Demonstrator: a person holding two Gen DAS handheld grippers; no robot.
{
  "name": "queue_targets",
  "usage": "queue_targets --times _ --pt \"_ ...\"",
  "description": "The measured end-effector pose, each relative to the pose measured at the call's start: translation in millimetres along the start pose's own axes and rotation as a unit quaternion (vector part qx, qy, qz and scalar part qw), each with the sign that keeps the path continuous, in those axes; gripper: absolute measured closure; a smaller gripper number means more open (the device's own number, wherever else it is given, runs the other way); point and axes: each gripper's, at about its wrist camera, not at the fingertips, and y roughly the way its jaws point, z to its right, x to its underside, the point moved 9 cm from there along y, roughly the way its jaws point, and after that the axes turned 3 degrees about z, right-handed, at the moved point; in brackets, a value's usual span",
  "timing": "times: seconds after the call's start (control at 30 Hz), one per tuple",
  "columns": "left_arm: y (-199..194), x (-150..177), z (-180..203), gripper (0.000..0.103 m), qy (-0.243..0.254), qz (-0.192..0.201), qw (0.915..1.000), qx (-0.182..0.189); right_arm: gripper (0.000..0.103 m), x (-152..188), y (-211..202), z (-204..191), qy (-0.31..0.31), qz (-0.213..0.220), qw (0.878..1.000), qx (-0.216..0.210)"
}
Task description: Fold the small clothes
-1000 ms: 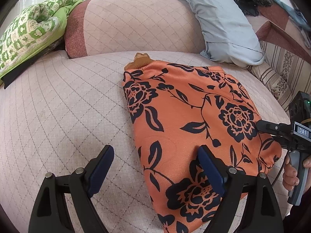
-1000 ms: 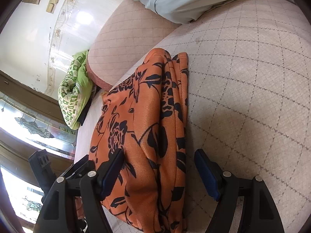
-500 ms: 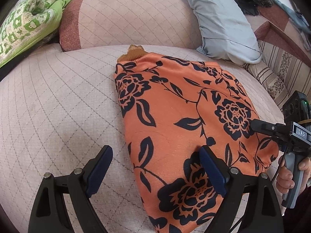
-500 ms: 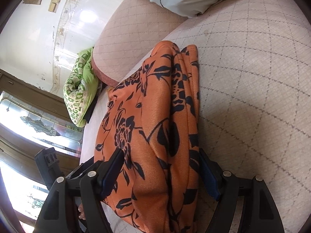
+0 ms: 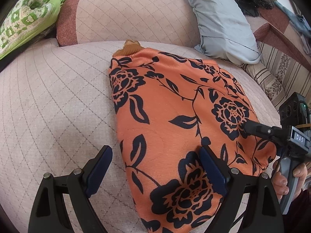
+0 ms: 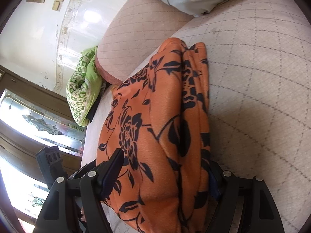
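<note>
quilted pink sofa seat [image 5: 54, 104] carries everything, with its matching back cushion [image 5: 128, 13] behind. orange garment [image 5: 175, 116] with black flowers lies folded in layers on the seat, its brown ribbed cuff [image 5: 129, 48] pointing at the back cushion. grey pillow [image 5: 221, 19] leans beyond it and a green patterned blanket [image 5: 25, 17] sits at the far left. left gripper [image 5: 155, 171] is spread wide, one of its fingers [image 5: 212, 169] over the cloth, gripping nothing. right gripper [image 6: 165, 174] straddles the garment's layered edge, fingers [image 6: 111, 171] apart and not clamped.
</note>
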Motion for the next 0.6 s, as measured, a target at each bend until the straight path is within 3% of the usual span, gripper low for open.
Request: queue_targets --times 0.6 --pt "5 1 11 0.012 -0.005 0.001 0.9998 0.02 0.033 9 22 -20 -0.021 -0.001 1.0 0.017"
